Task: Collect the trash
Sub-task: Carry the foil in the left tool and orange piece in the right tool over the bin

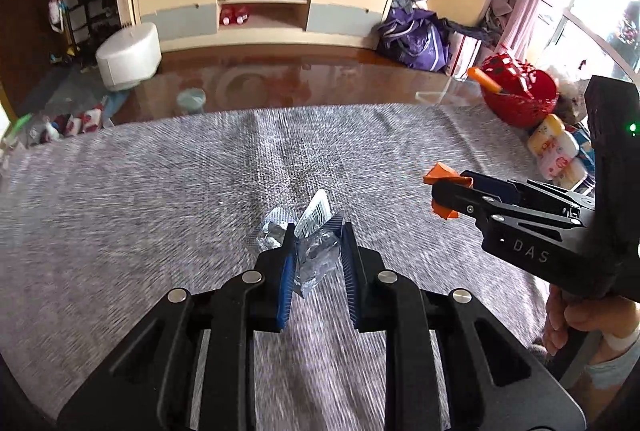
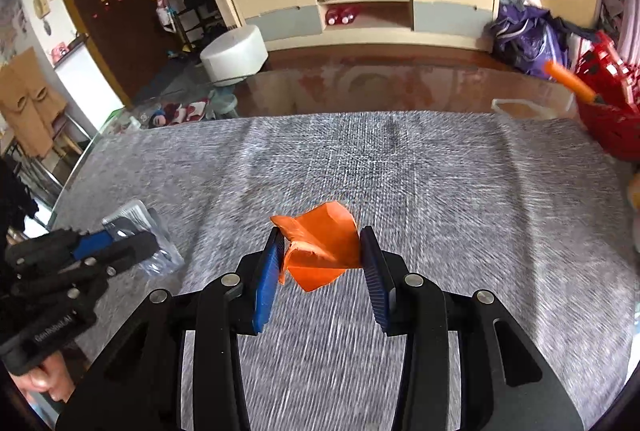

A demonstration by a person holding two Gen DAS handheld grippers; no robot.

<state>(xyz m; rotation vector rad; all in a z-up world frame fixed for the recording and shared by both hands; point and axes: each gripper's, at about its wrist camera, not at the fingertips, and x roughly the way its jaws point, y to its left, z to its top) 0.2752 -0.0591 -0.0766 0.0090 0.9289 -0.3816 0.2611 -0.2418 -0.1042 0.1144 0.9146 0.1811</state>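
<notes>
My left gripper [image 1: 316, 235] is shut on a crumpled clear plastic wrapper with a barcode label [image 1: 314, 247], held above the grey tablecloth [image 1: 160, 191]. That wrapper [image 2: 156, 231] and the left gripper [image 2: 132, 245] also show at the left of the right wrist view. My right gripper [image 2: 322, 243] is shut on a crumpled orange paper scrap [image 2: 320, 247], also off the cloth. In the left wrist view the right gripper [image 1: 442, 191] sits to the right with the orange scrap [image 1: 440, 173] poking out of its tips.
A red mesh basket [image 1: 520, 91] with an orange-handled tool stands at the table's far right, with yellow packets [image 1: 556, 151] beside it. A clear plastic bag [image 2: 524, 109] lies at the cloth's far edge. Beyond are a glossy floor, a white stool [image 1: 128, 55] and a TV cabinet [image 1: 264, 7].
</notes>
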